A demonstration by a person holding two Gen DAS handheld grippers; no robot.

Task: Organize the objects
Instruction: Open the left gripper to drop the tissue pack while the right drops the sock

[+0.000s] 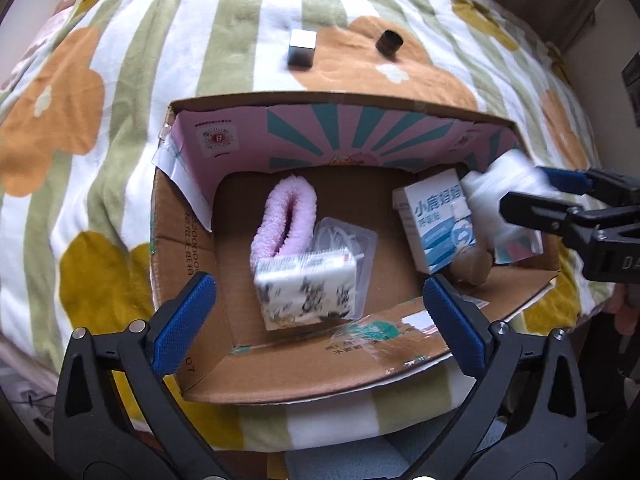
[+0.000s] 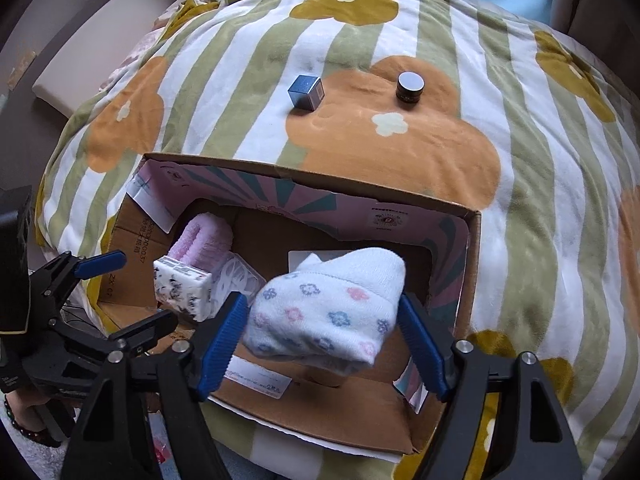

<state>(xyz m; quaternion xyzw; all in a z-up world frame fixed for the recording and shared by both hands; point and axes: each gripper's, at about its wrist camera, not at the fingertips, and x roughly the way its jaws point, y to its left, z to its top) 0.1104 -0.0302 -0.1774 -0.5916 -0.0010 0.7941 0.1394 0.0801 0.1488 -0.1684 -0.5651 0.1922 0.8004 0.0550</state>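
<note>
An open cardboard box (image 1: 304,376) (image 2: 320,416) lies on a flowered blanket. Inside are a pink fuzzy sock (image 1: 286,220) (image 2: 204,242), a patterned tissue pack (image 1: 306,290) (image 2: 184,288), a clear plastic case (image 1: 352,248) and a blue-white carton (image 1: 438,224). My left gripper (image 1: 320,320) is open and empty above the box's near side. My right gripper (image 2: 322,340) is over the box's right part, its jaws wide apart around a white floral sock (image 2: 324,310) (image 1: 504,184); the sock looks blurred and I see no pad pressing it.
A small silver cube (image 1: 302,48) (image 2: 306,92) and a dark round jar (image 1: 389,43) (image 2: 409,87) stand on the blanket (image 1: 120,120) (image 2: 540,200) beyond the box. A brown cylinder (image 1: 474,266) lies in the box by the carton.
</note>
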